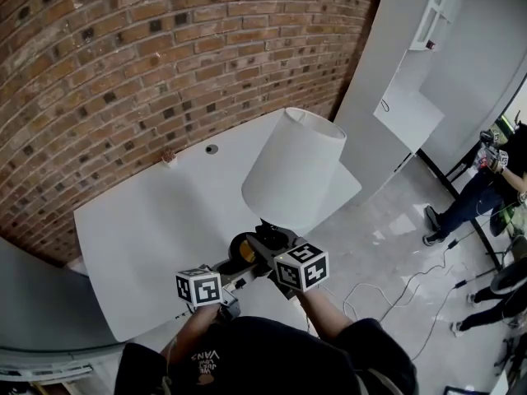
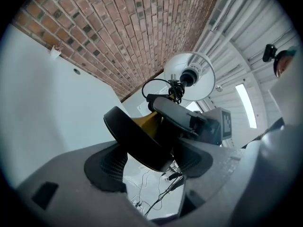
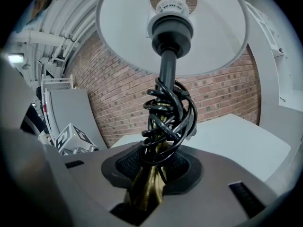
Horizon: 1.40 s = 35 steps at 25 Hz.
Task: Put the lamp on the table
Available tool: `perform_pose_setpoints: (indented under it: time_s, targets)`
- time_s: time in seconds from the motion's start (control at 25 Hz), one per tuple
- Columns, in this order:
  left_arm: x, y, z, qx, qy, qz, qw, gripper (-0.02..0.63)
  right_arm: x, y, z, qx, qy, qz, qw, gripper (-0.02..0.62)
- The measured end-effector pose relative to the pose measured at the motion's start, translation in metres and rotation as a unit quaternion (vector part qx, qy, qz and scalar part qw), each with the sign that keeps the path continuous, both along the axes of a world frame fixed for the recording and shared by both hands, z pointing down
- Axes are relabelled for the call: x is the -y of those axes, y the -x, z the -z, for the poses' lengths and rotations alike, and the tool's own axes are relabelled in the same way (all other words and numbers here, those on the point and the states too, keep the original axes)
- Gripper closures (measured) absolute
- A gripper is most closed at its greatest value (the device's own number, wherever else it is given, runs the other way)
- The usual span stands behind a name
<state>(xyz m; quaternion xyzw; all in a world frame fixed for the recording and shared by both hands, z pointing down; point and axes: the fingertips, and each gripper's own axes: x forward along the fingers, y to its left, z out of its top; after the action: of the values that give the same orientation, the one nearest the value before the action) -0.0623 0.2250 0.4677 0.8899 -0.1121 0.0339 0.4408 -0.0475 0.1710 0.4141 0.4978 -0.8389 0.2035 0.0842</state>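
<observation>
The lamp is held in the air over the near edge of the white table. Its white shade tilts away from me, above the table's right part. My right gripper is shut on the brass stem, just below the black cord coiled round it; the shade fills the top of that view. The round black base is pinched edge-on between the pads of my left gripper. The base hangs clear of the tabletop.
A brick wall runs behind the table. On the table near the wall are a small object and a round hole. A white cabinet stands right. Cables lie on the floor; a person stands far right.
</observation>
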Motion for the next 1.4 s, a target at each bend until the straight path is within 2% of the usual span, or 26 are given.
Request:
perform_pose_setpoints:
  time_s: [0.44, 0.76, 1.0, 1.4]
  targets:
    - [0.096, 0.005, 0.013, -0.013, -0.021, -0.026, 0.9994, 0.305, 0.093, 0.002, 0.011, 0.010, -0.017, -0.028, 0.999, 0.483]
    - [0.132, 0.008, 0.007, -0.025, -0.012, 0.004, 0.9996, 0.307, 0.131, 0.006, 0.004, 0.015, -0.007, -0.010, 1.000, 0.484]
    - [0.166, -0.002, 0.001, -0.023, -0.019, 0.057, 0.9979, 0.307, 0.166, 0.001, -0.002, 0.018, -0.007, 0.040, 0.999, 0.485]
    - [0.229, -0.029, -0.001, -0.029, -0.015, 0.161, 0.9865, 0.307, 0.232, -0.014, -0.005, 0.008, 0.000, 0.141, 0.990, 0.485]
